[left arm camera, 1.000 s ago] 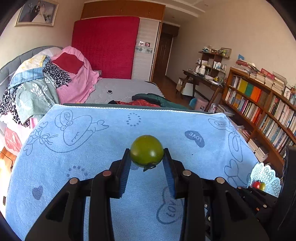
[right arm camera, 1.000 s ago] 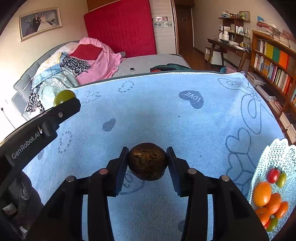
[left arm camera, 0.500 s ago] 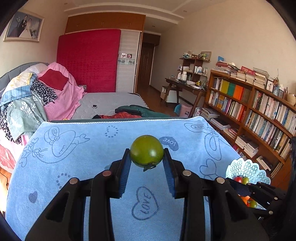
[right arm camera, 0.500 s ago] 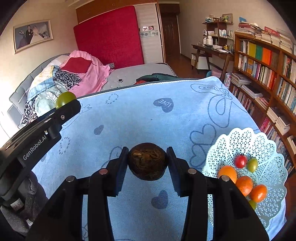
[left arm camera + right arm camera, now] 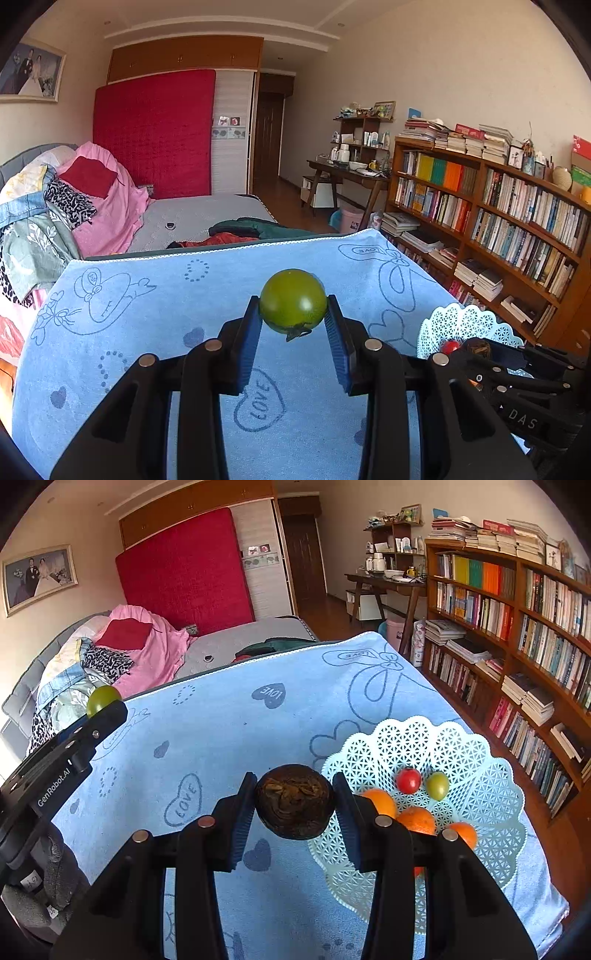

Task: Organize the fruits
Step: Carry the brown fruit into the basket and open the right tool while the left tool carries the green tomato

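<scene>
My left gripper (image 5: 293,332) is shut on a green tomato (image 5: 293,301) and holds it above the blue towel (image 5: 155,325). My right gripper (image 5: 294,808) is shut on a dark brown round fruit (image 5: 294,805), just left of the white lattice basket (image 5: 476,775). The basket holds a red tomato (image 5: 408,780), a green tomato (image 5: 437,785) and several oranges (image 5: 416,819). The basket also shows in the left wrist view (image 5: 465,325) at the right. The left gripper with its green tomato (image 5: 101,699) shows at the left of the right wrist view.
The blue towel (image 5: 258,731) covers the table. A bed (image 5: 192,218) with piled clothes (image 5: 74,206) lies beyond its far edge. Bookshelves (image 5: 498,210) line the right wall, close to the table's right edge. A desk (image 5: 347,177) stands at the back.
Both grippers have moved right and up with their fruit. The basket has come nearer to the right gripper and further into both views.
</scene>
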Action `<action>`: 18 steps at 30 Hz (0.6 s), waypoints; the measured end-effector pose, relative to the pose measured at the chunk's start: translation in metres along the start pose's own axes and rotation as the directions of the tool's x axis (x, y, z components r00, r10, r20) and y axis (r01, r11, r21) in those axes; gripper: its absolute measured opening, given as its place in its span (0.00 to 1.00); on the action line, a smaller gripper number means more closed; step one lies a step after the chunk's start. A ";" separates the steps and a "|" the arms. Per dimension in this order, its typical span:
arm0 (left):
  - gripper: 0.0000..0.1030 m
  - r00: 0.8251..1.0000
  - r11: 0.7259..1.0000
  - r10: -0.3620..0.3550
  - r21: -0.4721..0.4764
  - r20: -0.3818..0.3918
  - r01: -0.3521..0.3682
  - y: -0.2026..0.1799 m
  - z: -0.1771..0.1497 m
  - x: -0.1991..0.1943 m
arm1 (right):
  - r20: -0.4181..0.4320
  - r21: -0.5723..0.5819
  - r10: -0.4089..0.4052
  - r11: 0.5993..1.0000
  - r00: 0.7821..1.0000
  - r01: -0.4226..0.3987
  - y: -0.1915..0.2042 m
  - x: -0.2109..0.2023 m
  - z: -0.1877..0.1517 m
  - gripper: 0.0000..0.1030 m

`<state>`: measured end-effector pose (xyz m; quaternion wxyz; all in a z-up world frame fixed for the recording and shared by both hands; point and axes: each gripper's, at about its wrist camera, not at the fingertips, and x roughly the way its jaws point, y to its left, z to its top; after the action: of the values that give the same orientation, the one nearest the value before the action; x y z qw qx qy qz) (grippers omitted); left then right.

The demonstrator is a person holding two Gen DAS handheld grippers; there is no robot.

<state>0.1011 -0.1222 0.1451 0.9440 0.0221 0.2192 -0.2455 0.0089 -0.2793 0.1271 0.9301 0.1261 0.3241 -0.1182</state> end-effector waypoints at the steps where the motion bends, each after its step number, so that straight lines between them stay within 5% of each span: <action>1: 0.34 1.000 1.000 -0.004 0.006 0.000 0.004 -0.002 -0.001 0.000 | -0.001 0.010 -0.010 1.000 1.000 0.010 -0.005 -0.001 -0.002 0.42; 18: 0.34 0.998 0.996 -0.055 0.072 -0.026 0.056 -0.034 -0.012 0.004 | -0.036 0.164 -0.145 0.975 0.989 0.149 -0.099 -0.015 -0.034 0.42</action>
<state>0.0831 -0.1526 0.1345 0.9327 0.0533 0.2220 -0.2792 -0.0519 -0.3598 0.0949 0.9011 0.1804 0.3325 -0.2118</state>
